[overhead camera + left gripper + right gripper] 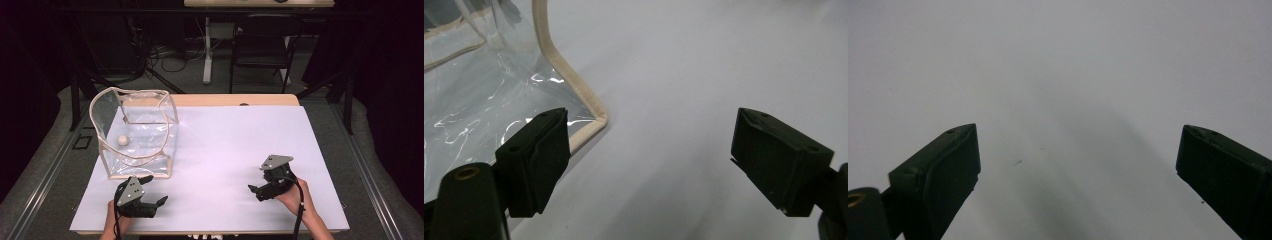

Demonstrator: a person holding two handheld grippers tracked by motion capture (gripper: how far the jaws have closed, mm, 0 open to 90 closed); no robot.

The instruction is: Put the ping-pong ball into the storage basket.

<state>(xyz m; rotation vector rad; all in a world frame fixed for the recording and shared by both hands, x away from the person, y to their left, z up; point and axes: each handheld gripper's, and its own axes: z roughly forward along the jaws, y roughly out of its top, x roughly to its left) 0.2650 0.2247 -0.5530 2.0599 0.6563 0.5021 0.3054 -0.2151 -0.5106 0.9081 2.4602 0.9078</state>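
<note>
Bright, evenly lit white table sheet, dark surroundings, soft shadows, slightly blurred close-ups.

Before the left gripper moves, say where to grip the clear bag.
Probably the beige-piped near corner of the clear bag, approached from its near side by the left gripper: the piping is a firm raised edge, and the open jaws already sit just beside it.

I log a clear plastic bag with beige trim near the table's left edge, and a cream-white ball inside. The sheet covering the light-wood table is plain white. Both grippers, left and right, are black with grey top plates.
</note>
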